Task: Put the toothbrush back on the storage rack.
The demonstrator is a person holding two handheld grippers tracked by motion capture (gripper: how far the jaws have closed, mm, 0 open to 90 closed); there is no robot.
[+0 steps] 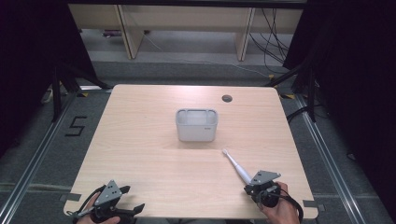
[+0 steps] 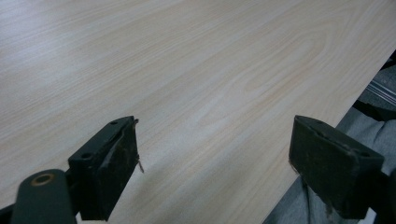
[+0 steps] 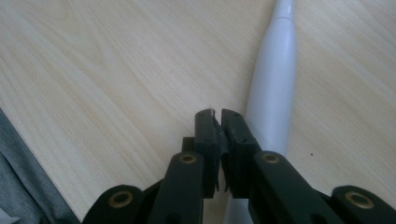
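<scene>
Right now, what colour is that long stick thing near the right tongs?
White; the toothbrush shows best in the right gripper view.

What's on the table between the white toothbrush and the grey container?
Nothing: in the high view, bare wood separates the toothbrush tip from the container.

White toothbrush [image 1: 235,165] lies near the desk's [image 1: 149,140] front right corner, right gripper [image 1: 250,188] at its handle; grey bin [image 1: 196,125] mid-desk.
</scene>
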